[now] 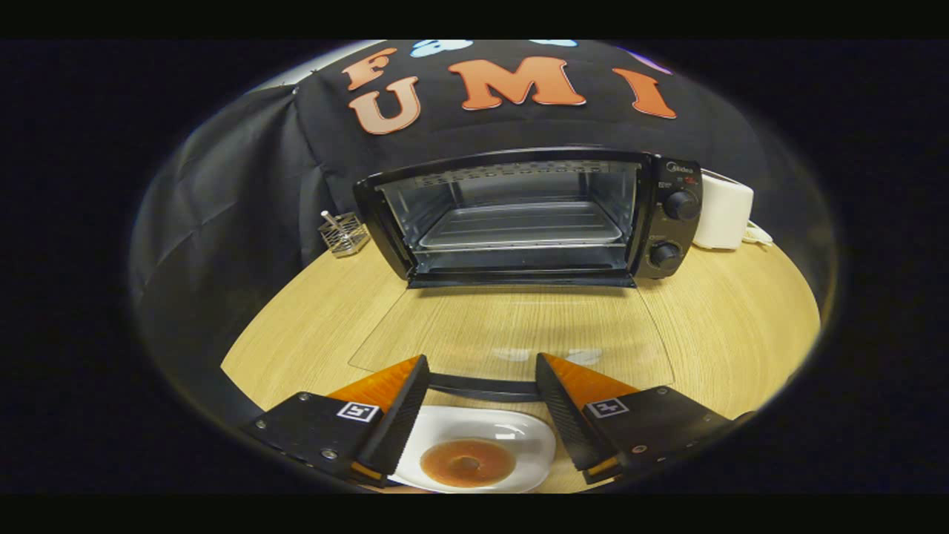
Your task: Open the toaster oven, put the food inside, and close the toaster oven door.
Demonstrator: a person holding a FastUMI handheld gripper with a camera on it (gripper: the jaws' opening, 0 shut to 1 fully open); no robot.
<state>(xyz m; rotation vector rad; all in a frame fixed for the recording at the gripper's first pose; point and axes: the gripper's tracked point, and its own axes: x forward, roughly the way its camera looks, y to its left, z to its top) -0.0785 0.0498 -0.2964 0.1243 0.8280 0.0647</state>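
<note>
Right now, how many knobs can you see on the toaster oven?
2. Both sit on the control panel at the right of the open toaster oven: the upper knob and the lower knob beneath it. The open gripper is well short of them.

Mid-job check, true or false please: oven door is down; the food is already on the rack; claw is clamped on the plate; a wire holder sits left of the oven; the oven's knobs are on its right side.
1. The toaster oven door is down. True.
2. The food is on the rack. False: it lies on the white plate between the claw fingers.
3. Claw clamped on plate. False: its fingers stand apart.
4. Wire holder left of oven. True.
5. Knobs on right. True.
</note>
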